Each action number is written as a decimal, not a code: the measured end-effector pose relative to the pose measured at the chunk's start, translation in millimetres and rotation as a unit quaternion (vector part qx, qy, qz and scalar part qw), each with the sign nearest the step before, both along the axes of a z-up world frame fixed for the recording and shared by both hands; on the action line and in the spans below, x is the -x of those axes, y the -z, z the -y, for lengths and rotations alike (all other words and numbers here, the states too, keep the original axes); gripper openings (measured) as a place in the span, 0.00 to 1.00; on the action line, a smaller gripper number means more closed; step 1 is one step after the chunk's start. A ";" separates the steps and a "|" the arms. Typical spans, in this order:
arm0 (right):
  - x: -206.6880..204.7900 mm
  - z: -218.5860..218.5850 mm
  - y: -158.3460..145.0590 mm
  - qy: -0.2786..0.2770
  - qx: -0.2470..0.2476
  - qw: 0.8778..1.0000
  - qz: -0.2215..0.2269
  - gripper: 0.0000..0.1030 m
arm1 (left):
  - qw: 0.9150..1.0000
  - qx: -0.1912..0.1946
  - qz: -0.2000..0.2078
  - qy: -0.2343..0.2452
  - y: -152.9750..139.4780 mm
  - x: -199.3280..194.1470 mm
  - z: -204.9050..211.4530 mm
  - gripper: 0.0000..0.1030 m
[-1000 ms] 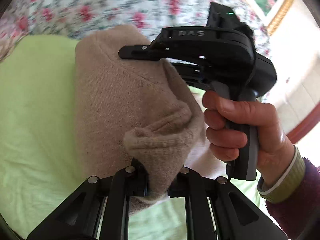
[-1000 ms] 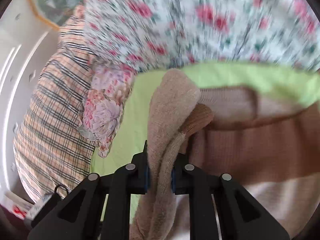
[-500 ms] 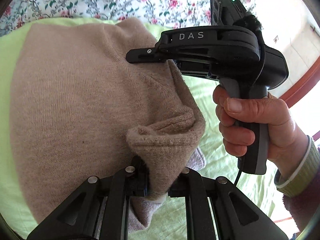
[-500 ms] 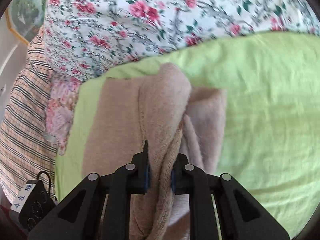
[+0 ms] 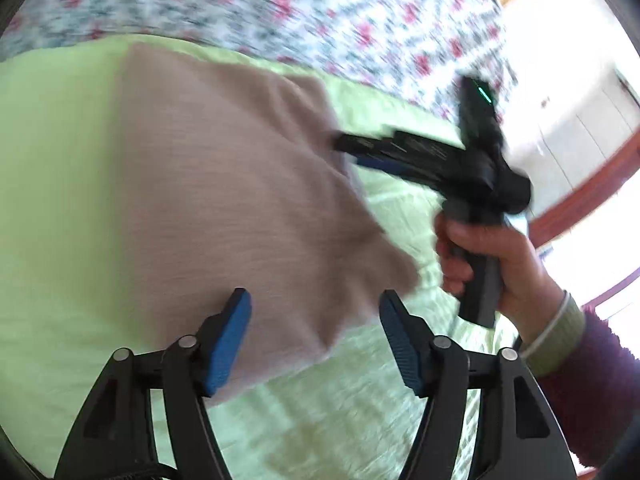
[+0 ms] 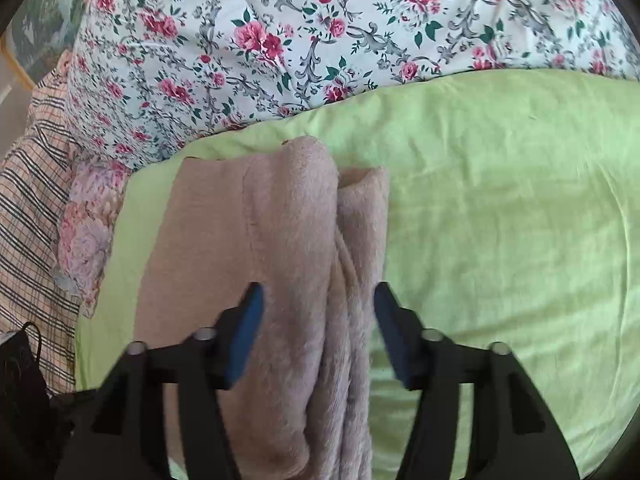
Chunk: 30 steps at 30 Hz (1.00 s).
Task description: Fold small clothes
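Observation:
A beige knit garment point(image 5: 240, 200) lies folded on the light green sheet point(image 5: 60, 200). My left gripper point(image 5: 314, 312) is open and empty, its blue pads just above the garment's near edge. In the right wrist view the garment point(image 6: 288, 260) shows as a folded stack with thick layered edges. My right gripper point(image 6: 318, 312) is open, its jaws apart on either side of the folded edge without gripping it. The right gripper also shows in the left wrist view point(image 5: 348, 152), held in a hand at the garment's right edge.
A floral quilt point(image 6: 320, 32) lies along the far side of the green sheet point(image 6: 500, 200). A plaid cloth point(image 6: 28, 208) and a small flowered cloth point(image 6: 84, 232) lie at the left. A white wall and red-brown wooden trim point(image 5: 580, 196) stand at the right.
Both grippers were shut on the garment's folded edges and have opened. The garment has dropped flat on the sheet.

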State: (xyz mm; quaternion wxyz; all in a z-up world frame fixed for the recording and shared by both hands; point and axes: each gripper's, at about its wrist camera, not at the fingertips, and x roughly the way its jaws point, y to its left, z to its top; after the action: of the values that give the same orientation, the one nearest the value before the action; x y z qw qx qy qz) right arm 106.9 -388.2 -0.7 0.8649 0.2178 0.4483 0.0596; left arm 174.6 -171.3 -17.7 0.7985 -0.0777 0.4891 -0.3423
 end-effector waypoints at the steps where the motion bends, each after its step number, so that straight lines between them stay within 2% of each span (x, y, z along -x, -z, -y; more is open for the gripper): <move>1: 4.3 -0.7 1.4 -0.001 -0.008 1.000 -0.002 0.68 | 1.000 0.000 -0.004 -0.014 0.2 -3.6 -11.8 0.68; 2: 7.5 -1.6 3.7 -0.002 -0.012 1.000 -0.007 0.72 | 1.000 0.001 -0.007 -0.023 -0.2 -5.0 -18.0 0.70; 5: 12.2 -2.6 10.6 -0.006 -0.026 1.000 -0.016 0.72 | 0.998 0.000 -0.031 -0.063 8.3 -24.0 -36.8 0.75; 8: 11.5 0.5 19.0 0.002 -0.037 0.999 -0.027 0.72 | 0.994 0.022 -0.073 -0.080 18.7 -50.4 -49.8 0.75; 11: 6.7 5.9 26.6 0.011 -0.057 0.998 -0.034 0.72 | 0.991 0.029 -0.088 -0.092 35.3 -65.8 -55.3 0.76; 13: 0.0 6.2 33.5 0.012 -0.072 0.996 -0.045 0.72 | 0.990 0.038 -0.099 -0.094 44.3 -80.1 -51.6 0.80; 15: -7.8 6.0 43.3 0.009 -0.084 0.995 -0.061 0.72 | 0.988 0.043 -0.111 -0.095 54.7 -93.5 -42.0 0.88; 18: -15.4 -1.2 54.4 0.004 -0.092 0.994 -0.066 0.72 | 0.986 0.045 -0.133 -0.093 73.6 -109.0 -32.3 0.88; 19: -16.4 -4.2 56.2 0.004 -0.097 0.993 -0.068 0.68 | 0.985 0.049 -0.137 -0.092 78.3 -112.2 -30.6 0.87; 20: -17.3 -8.1 58.8 0.006 -0.102 0.992 -0.079 0.52 | 0.985 0.052 -0.135 -0.090 79.6 -112.5 -30.8 0.80; 21: -17.0 -10.9 58.2 0.012 -0.097 0.992 -0.082 0.47 | 0.987 0.058 -0.126 -0.082 77.6 -112.4 -28.5 0.60; 22: -15.5 -13.5 55.6 0.016 -0.092 0.992 -0.080 0.44 | 0.987 0.064 -0.125 -0.072 75.8 -111.2 -26.9 0.59; 24: -9.0 -17.7 46.0 0.020 -0.093 0.993 -0.070 0.35 | 0.991 0.051 -0.103 -0.065 66.2 -105.1 -25.2 0.51; 27: 0.0 -29.3 31.2 0.013 -0.109 0.992 -0.054 0.31 | 0.994 0.050 -0.078 -0.056 48.5 -89.9 -33.0 0.46; 30: 9.1 -58.5 17.9 -0.019 -0.117 0.992 -0.042 0.31 | 0.995 0.058 -0.049 -0.062 24.0 -65.8 -60.9 0.46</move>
State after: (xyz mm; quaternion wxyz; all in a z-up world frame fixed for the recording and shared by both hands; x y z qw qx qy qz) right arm 97.7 -329.7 -18.6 0.8125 0.3111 0.4785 0.1185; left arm 240.4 -110.4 -41.6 0.7873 -0.1705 0.5015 -0.3157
